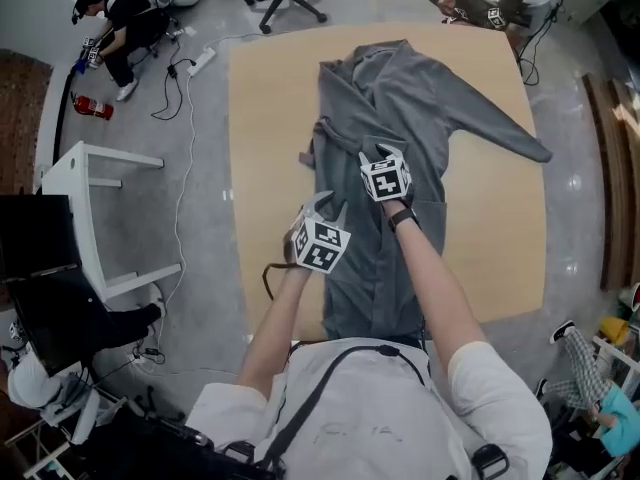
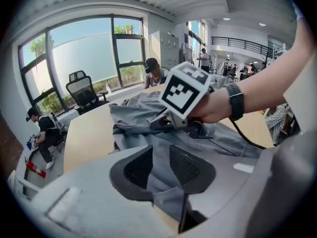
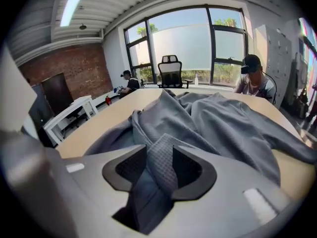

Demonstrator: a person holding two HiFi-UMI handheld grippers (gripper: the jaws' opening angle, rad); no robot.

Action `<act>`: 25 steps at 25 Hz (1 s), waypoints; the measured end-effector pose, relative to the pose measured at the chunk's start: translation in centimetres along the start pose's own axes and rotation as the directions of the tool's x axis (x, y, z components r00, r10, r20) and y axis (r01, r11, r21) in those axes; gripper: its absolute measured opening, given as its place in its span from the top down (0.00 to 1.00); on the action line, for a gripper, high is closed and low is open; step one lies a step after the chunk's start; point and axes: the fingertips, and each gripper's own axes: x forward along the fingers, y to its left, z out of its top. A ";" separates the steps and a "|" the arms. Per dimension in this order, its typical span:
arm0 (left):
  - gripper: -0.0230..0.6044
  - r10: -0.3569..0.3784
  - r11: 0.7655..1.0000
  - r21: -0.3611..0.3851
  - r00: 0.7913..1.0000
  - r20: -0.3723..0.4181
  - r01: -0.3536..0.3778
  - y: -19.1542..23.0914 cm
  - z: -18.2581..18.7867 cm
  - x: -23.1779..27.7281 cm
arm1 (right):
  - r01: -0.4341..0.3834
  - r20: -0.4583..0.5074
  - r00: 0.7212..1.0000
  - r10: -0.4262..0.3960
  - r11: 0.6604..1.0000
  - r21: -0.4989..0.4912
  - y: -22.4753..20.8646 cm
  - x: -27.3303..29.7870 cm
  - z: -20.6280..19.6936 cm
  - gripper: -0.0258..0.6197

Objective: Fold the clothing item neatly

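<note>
Hazard: a ridge of the garment (image 1: 400, 98) stands between the part-open jaws of the right tool (image 3: 159, 167). Withdrawal could snag it and drag the fold apart. The left tool (image 2: 161, 165), jaws likewise apart and gripping nothing, straddles flat cloth. The garment lies on the surface (image 1: 270, 98), one sleeve (image 1: 500, 128) toward its far right corner. The left forearm (image 1: 268, 328) and right forearm (image 1: 440, 278) reach forward over the surface's near half, tools tipped steeply down.

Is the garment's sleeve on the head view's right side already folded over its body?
No, the sleeve lies stretched out across the table toward its right edge.
</note>
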 end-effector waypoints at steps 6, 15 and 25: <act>0.78 0.023 0.999 -0.043 1.000 -0.004 -0.023 1.1 -1.4 -1.9 | 0.051 0.005 0.999 -0.052 0.995 0.088 -0.3 1.0 0.4 0.91; 0.78 0.003 0.995 -0.098 1.000 0.023 -0.001 0.9 -1.4 -1.0 | 0.094 0.210 0.953 -0.220 0.868 0.487 -8.0 -12.8 -2.7 0.87; 0.78 0.015 0.988 -0.157 1.000 0.017 -0.012 1.2 -2.6 -1.3 | 0.297 0.056 0.937 -0.344 0.874 0.386 -11.1 -15.3 -10.3 0.77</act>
